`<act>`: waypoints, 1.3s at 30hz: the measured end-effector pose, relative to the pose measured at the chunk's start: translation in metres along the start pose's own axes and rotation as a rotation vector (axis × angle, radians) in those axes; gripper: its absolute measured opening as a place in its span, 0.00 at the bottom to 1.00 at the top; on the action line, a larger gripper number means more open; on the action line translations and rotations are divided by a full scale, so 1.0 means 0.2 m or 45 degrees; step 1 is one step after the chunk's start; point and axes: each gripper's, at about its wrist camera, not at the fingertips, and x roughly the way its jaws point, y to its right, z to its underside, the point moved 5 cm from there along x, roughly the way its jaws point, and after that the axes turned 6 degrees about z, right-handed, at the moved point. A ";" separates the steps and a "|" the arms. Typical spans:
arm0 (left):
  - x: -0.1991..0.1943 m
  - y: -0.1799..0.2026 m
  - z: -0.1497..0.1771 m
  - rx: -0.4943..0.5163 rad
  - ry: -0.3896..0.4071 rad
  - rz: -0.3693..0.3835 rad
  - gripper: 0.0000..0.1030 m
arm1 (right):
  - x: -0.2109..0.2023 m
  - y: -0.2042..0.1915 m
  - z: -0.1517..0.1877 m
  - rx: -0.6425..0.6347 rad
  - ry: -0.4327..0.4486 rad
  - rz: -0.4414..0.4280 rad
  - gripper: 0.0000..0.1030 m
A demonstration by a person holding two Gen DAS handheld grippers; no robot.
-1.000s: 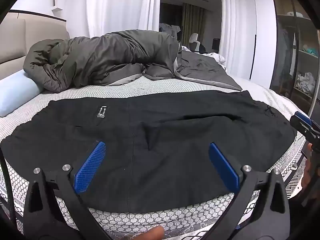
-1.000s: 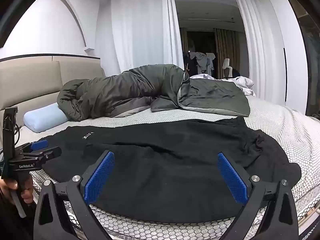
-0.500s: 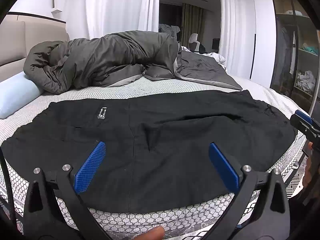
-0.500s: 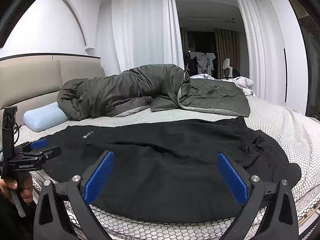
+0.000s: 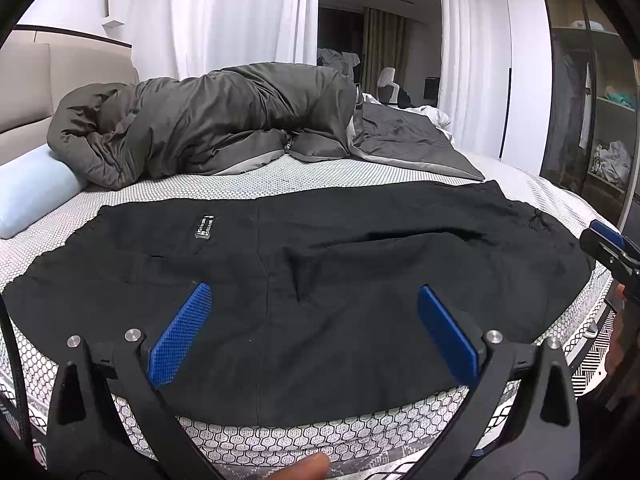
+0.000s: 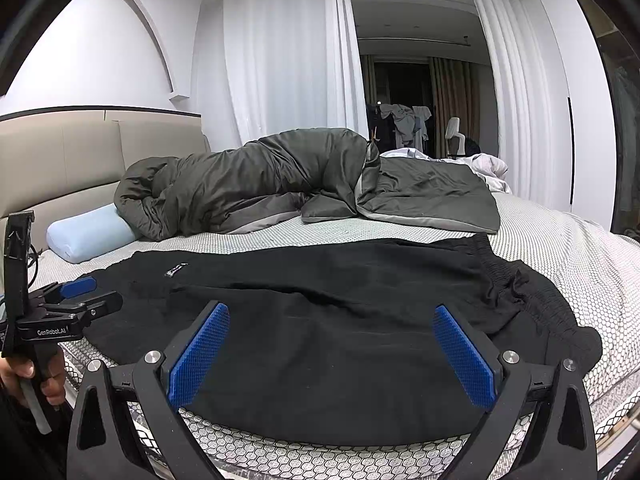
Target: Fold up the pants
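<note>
Both claws, left (image 5: 314, 334) and right (image 6: 330, 354), hover agape at six o'clock of the pants (image 6: 320, 320), spread flat on the bed (image 6: 560, 248) for folding.

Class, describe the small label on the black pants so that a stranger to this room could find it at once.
Start at the bed, where black pants lie spread flat across the near side, in front of a heaped grey duvet. On the pants' far half, toward the pale blue bolster pillow, sits the small label. It is the only light-printed patch on otherwise plain black cloth.
</note>
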 end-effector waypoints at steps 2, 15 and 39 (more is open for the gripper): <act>0.00 0.00 0.00 0.002 0.001 -0.002 1.00 | 0.00 0.00 0.00 -0.002 0.001 0.002 1.00; 0.00 0.01 -0.01 0.004 0.001 -0.002 1.00 | 0.00 0.00 0.00 -0.001 0.001 0.001 1.00; 0.00 0.01 -0.01 0.008 0.003 -0.004 1.00 | -0.01 0.00 0.00 0.001 0.004 0.003 1.00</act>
